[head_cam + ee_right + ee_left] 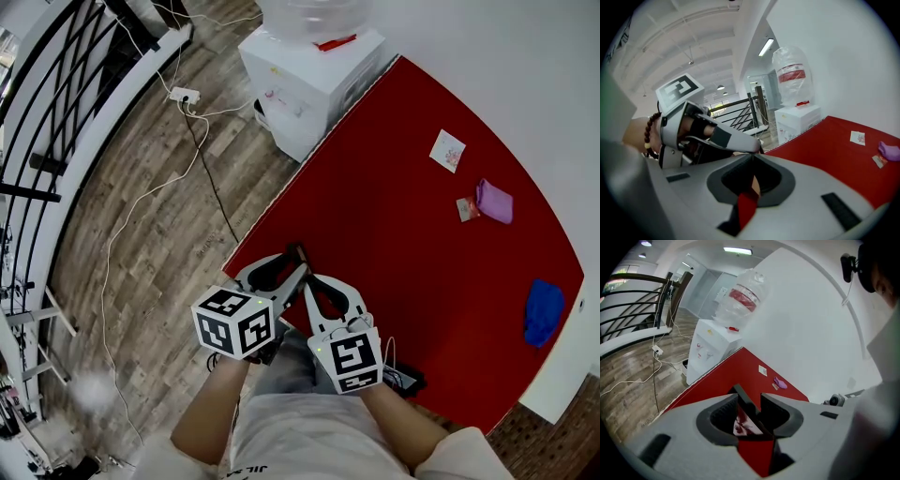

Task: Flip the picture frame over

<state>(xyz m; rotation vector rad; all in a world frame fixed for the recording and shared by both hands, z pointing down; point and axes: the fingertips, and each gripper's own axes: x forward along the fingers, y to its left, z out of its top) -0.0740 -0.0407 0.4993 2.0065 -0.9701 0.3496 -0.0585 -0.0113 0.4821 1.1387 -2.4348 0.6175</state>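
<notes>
Over the near corner of the red desk (422, 281), the picture frame (742, 422) stands on edge, pinched only by the right gripper (752, 159); the left gripper (749, 396) gapes around it, not pressing. On 1 thin grip it could swivel or slip towards the floor (141, 234).

We see a flat red tabletop (394, 244). On it lie a small white square card (448, 150), a crumpled purple cloth (494, 201) with a little reddish card (468, 208) just beside it, and, well apart, a bunched blue cloth (544, 311).
</notes>
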